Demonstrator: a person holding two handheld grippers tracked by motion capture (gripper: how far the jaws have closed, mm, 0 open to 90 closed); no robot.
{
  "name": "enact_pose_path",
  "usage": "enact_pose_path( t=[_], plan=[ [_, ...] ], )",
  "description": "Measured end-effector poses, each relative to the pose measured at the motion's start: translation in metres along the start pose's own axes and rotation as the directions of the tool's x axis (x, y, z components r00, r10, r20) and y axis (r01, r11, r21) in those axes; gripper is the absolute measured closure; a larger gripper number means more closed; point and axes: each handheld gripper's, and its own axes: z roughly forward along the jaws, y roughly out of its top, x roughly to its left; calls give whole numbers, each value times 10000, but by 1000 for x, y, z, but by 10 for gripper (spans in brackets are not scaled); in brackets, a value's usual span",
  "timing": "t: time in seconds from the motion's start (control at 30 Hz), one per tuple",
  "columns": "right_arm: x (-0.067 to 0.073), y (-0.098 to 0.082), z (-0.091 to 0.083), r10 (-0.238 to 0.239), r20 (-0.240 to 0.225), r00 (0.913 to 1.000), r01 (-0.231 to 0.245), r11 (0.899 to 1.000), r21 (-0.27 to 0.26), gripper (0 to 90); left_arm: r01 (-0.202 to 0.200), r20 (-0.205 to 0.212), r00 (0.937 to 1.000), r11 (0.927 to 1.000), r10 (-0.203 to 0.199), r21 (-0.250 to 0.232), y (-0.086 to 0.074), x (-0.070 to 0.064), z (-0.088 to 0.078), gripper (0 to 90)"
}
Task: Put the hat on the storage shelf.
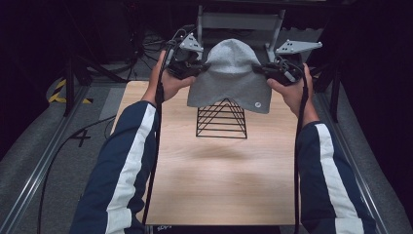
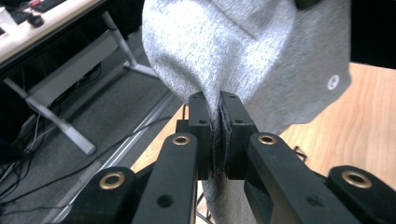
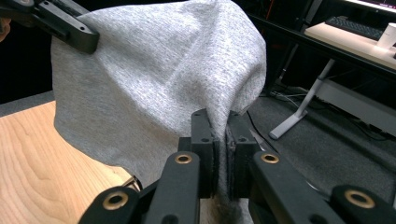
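Observation:
A grey knit hat [image 1: 230, 73] hangs spread between my two grippers, its lower edge draped over the tip of a black wire pyramid stand [image 1: 221, 119]. My left gripper [image 1: 200, 68] is shut on the hat's left edge; in the left gripper view the jaws pinch the grey fabric [image 2: 219, 60] at the gripper tip [image 2: 219, 100]. My right gripper [image 1: 259, 69] is shut on the hat's right edge, and the right gripper view shows cloth [image 3: 154, 79] squeezed between its jaws [image 3: 219, 119]. A small round white tag [image 1: 257, 104] sits near the hat's lower right corner.
The wooden tabletop [image 1: 219, 180] stretches toward me below the stand. Beyond the table's far edge stand a grey metal frame [image 1: 238, 22] and loose cables [image 1: 146, 46] on the floor. Metal rails [image 1: 44, 161] run along both sides.

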Motion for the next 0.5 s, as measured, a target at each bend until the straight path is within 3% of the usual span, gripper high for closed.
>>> enact_pose_path(
  t=[0.2, 0.5],
  plan=[
    [3, -2, -7, -119, -97, 9999, 119, 9999, -29, 848, -158, 120, 9998, 9999, 159, -35, -3, -7, -4, 849],
    [13, -6, -4, -440, -191, 9989, 444, 9988, 218, 848, -48, 71, 10000, 9999, 47, 162, -14, -7, 3, 848]
  ],
)
